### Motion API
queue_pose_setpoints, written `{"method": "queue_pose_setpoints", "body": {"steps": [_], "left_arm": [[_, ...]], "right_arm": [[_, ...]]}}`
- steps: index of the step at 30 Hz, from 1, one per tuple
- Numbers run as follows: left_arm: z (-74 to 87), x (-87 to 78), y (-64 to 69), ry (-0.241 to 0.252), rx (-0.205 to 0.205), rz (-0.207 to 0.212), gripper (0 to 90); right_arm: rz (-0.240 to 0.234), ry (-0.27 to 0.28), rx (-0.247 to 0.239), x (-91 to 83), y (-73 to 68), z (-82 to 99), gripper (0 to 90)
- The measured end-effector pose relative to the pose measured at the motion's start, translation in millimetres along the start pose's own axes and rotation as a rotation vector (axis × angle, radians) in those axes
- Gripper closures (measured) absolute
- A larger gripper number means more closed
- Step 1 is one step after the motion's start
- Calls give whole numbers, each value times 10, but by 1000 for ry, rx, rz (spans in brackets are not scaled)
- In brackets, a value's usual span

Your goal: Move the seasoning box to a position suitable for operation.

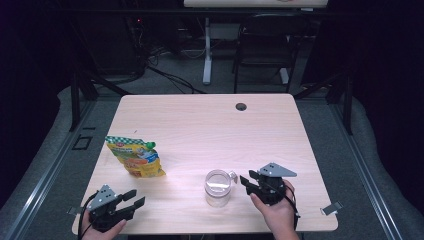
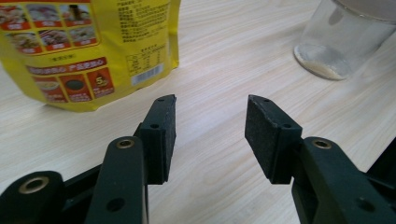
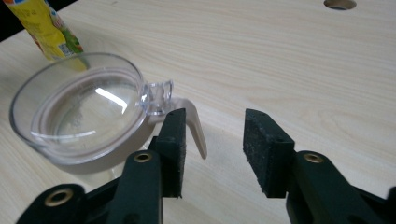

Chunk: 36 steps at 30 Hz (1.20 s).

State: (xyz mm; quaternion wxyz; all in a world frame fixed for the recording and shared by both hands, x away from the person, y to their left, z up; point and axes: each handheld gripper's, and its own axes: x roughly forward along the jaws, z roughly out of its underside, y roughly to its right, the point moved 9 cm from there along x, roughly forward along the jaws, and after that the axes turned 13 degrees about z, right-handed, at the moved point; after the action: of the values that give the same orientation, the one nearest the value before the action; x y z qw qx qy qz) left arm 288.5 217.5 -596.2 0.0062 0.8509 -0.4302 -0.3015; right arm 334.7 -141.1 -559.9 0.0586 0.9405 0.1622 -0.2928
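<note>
My right tongs (image 1: 246, 179) stand released just right of the clear round plastic jar (image 1: 218, 188) near the desk's (image 1: 200, 125) front edge; left tongs (image 1: 135, 198), released too, are farther.

A pale wooden desk (image 1: 200, 125) is filling the middle of the frame, a round cable hole (image 1: 241, 106) sitting near its far edge. A black chair (image 1: 262, 42) is standing at upper centre, beside a white desk leg (image 1: 207, 50).
</note>
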Motion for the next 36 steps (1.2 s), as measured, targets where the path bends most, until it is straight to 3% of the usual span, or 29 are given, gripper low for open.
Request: {"method": "queue_pose_setpoints", "body": {"steps": [3,4,6,12,15,21,25,36], "left_arm": [[-59,61,21,-2,-28,28,586],[-81,80,32,-8,-29,36,606],[-127,114,57,-18,-12,44,632],[-195,217,181,-63,11,95,720],[-288,292,245,-43,4,118,751],[-541,499,453,-20,53,146,793],[-656,655,574,-33,77,148,812],[-713,973,810,-87,93,199,884]], "right_arm": [[30,4,-20,28,49,-103,640],[33,-3,-8,45,65,-145,651],[-5,-12,46,76,42,-242,664],[-20,-1,-4,120,-34,-415,694],[-42,8,-7,104,-62,-392,715],[-89,-8,-23,70,-124,-348,786],[-100,-14,-26,84,-152,-325,801],[-108,-26,-46,121,-235,-286,817]]}}
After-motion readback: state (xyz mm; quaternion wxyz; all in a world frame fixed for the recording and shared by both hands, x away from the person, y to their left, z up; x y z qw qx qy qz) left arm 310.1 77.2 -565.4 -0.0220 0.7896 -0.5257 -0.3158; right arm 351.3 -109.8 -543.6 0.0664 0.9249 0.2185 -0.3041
